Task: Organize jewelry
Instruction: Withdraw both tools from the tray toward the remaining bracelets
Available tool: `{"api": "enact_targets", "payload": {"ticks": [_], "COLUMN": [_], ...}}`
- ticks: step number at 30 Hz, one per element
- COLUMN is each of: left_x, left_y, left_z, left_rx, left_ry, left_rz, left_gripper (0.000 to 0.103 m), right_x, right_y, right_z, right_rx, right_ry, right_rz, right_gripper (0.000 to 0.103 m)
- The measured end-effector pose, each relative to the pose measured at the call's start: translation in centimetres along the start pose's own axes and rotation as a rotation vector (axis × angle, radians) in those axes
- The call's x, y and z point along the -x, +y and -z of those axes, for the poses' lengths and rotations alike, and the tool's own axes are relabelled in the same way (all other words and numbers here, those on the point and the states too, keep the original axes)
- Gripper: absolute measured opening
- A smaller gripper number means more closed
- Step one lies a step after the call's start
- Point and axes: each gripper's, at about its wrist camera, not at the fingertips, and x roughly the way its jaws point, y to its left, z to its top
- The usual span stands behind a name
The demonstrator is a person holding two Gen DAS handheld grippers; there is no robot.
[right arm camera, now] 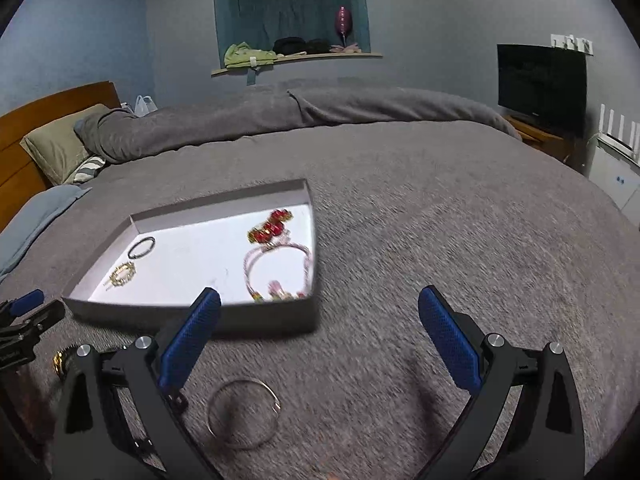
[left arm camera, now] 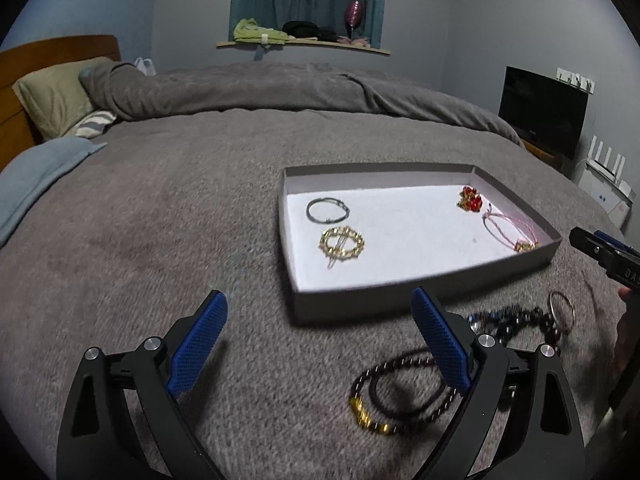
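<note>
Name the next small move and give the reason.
Probably lower the open right gripper onto the silver ring and close. The ring lies on the blanket just below its empty fingers, outside the box, where four pieces already sit.

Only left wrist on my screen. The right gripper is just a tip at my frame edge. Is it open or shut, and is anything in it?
Observer: In the right wrist view the right gripper is wide open, with nothing between its blue pads.
Operator: I see a silver bangle by the dark beads. Where is it relative to that gripper?
Observer: The silver bangle lies flat on the grey blanket, low in the gap between the fingers and nearer the finger on the picture's left. Neither pad touches it.
</note>
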Motion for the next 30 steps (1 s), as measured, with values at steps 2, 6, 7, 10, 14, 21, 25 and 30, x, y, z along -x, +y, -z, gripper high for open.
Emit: {"api": "enact_targets", "payload": {"ticks": [2,6,7,10,14,21,25,30], "left_x": [0.5,1.1,1.1,1.5,2.2,2.9,3.0,3.1], "left_y": [0.2,0.5,0.4,0.2,0.1,-1.2,-1.6,-1.0], "left_z": [0.7,1.9,2.0,2.7,3.4,5.0,5.2,4.9], "left_rx": [-0.003,-0.007,-0.008,-0.013,-0.009,-0.052,-0.067,-0.040], "left_ry": [0.001,0.020,0.025,0.031,0.033,0.057,0.053,0.039], "left_rz": [-0.005,-0.004,-0.004,-0.008,0.007,0.052,0.064,0.073], "left_gripper": [0.093,0.093,0.093,0.093,0.093,0.093,0.093,0.090], "right_x": [0.4,1.2,1.3,1.7,2.1,2.7,2.7,2.6], "right_y": [-0.6,-1.5,-1.6,-1.7,-1.8,-1.5,-1.1,-0.7], "right_z": [0.4,1.1,1.1,1.9,2.9,4.4,5.3,5.4], "right_rx": [-0.017,-0.035,-0.037,-0.034,-0.016,0.009,0.026,0.038], "right_ry": [0.003,-0.004,-0.004,-0.002,0.006,0.022,0.046,0.049], "right_rz": [0.001,0.019,0.020,0.024,0.015,-0.012,-0.025,-0.036], "right_gripper": [0.098,0.098,0.098,0.098,0.098,0.098,0.098,0.098]}}
